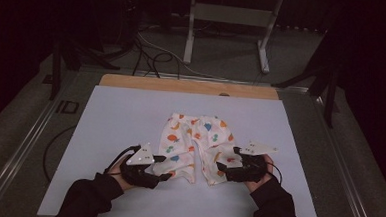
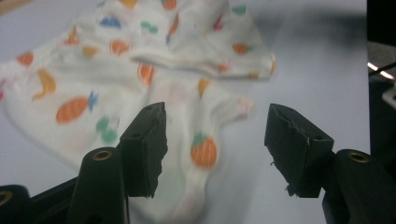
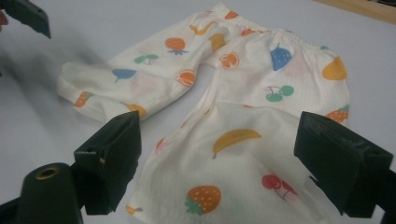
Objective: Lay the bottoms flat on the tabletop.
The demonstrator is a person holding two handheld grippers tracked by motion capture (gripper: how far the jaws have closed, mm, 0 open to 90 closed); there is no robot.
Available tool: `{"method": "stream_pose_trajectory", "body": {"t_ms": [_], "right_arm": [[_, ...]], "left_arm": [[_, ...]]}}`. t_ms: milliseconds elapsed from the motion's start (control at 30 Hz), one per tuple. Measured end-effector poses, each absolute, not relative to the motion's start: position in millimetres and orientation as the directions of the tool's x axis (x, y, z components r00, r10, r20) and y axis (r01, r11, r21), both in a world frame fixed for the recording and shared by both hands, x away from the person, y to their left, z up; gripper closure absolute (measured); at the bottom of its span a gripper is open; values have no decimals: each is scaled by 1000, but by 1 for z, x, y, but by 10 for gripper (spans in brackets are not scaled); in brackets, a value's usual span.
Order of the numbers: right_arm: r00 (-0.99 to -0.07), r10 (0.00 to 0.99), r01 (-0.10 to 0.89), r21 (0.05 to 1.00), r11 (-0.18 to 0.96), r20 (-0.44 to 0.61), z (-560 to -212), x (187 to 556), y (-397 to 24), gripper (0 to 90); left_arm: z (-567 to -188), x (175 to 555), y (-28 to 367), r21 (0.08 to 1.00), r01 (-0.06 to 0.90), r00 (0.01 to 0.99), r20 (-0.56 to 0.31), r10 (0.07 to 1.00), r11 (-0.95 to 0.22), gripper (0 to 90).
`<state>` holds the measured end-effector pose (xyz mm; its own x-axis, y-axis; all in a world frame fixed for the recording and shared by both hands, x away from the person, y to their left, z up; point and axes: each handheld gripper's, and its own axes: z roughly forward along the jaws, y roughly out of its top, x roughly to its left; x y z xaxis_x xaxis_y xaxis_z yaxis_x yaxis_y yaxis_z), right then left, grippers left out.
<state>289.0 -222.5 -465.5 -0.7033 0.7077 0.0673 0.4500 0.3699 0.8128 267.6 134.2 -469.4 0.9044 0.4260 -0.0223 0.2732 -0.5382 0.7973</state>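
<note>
Both tools (image 1: 164,168) (image 1: 226,165) open over trousers (image 1: 195,138) (fruit print)

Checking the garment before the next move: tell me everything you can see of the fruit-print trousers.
The fruit-print trousers are small, of soft cream cloth printed with oranges, bananas, strawberries and cherries, with a gathered waistband on the far side. They lie flat but rumpled on the white table sheet, legs toward the person, the left leg creased and folded at its cuff. Both hand-held grippers stand open over the leg ends, not pinching the cloth.
</note>
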Motion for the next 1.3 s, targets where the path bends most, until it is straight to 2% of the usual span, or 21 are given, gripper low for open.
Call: {"method": "stream_pose_trajectory", "body": {"t_ms": [267,567,833,933,1000,1100,1300], "right_arm": [[-706,704,454,808,375,70,-468,289,-221,152],[-707,703,455,806,378,69,-468,289,-221,152],[-708,702,463,802,378,78,-470,289,-220,152],[-708,702,462,803,376,79,-469,289,-220,152],[-709,701,463,802,377,79,-470,290,-221,152],[-711,699,463,801,379,80,-470,290,-221,152],[-711,699,459,804,377,78,-468,289,-222,152]], "left_arm": [[-492,258,156,738,296,903,-8,430,-607,454],[-513,264,144,677,297,906,24,423,-674,478],[-516,287,139,672,284,909,39,416,-684,581],[-518,297,137,680,298,907,17,420,-670,627],[-518,303,137,684,312,906,-6,422,-660,685],[-516,306,138,681,323,901,-8,434,-658,843],[-495,296,142,673,306,899,28,437,-673,867]]}}
